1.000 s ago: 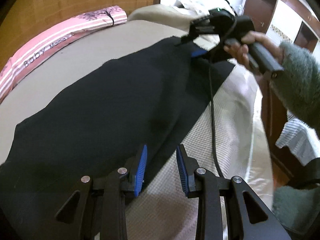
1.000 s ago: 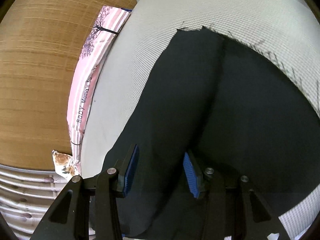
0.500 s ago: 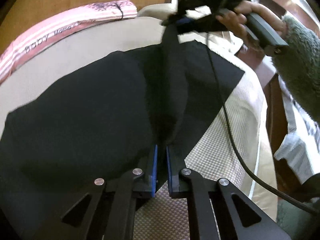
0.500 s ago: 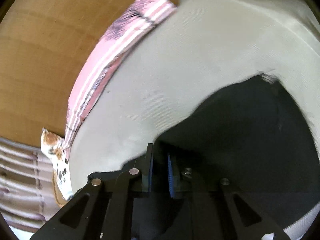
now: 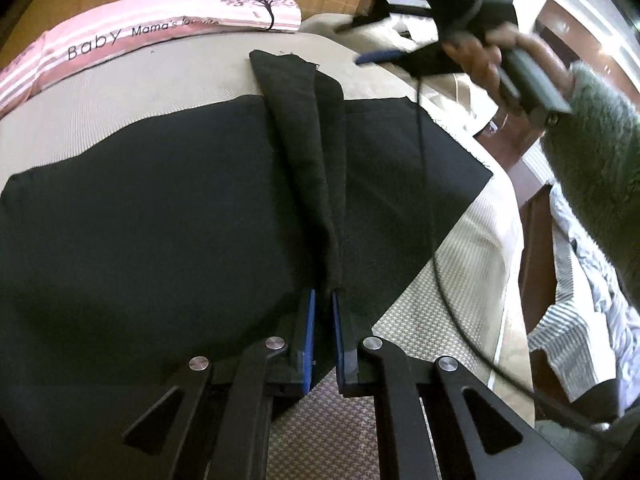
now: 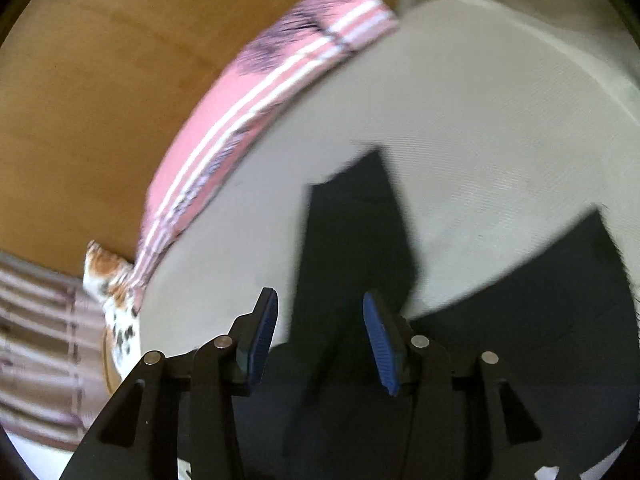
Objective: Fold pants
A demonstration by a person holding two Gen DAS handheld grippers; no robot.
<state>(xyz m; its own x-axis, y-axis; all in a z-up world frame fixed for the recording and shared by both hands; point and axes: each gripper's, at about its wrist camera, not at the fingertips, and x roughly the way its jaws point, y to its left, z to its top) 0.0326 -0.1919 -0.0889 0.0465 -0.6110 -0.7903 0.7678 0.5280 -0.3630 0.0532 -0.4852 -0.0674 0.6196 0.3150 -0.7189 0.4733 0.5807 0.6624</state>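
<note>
While my left gripper (image 5: 323, 300) pinches a ridge of the black pants (image 5: 160, 216), its blue pads nearly meet with the fabric pressed between them. From that left wrist view I see the pants spread wide over the bed (image 5: 120, 92), the pinched fold running away from the jaws toward the far edge, where a narrow flap lies over the beige cover. That same view shows me what the other cannot: my right gripper (image 5: 380, 56) from outside, raised above the far end of the fold, gripped by a hand (image 5: 480, 56) in a fuzzy grey-green sleeve (image 5: 592, 152), with a black cable (image 5: 432, 240) trailing down across the cloth.

Only the right wrist view gives me those jaws head on. My right gripper (image 6: 320, 320) stands partly open, its jaws having just been opening, and a dark strip of the pants (image 6: 352, 240) lies beyond and below the gap, untouched by either pad. Blurred, it also shows a pink striped pillow (image 6: 248, 120) along the bed's (image 6: 460, 120) edge.
</note>
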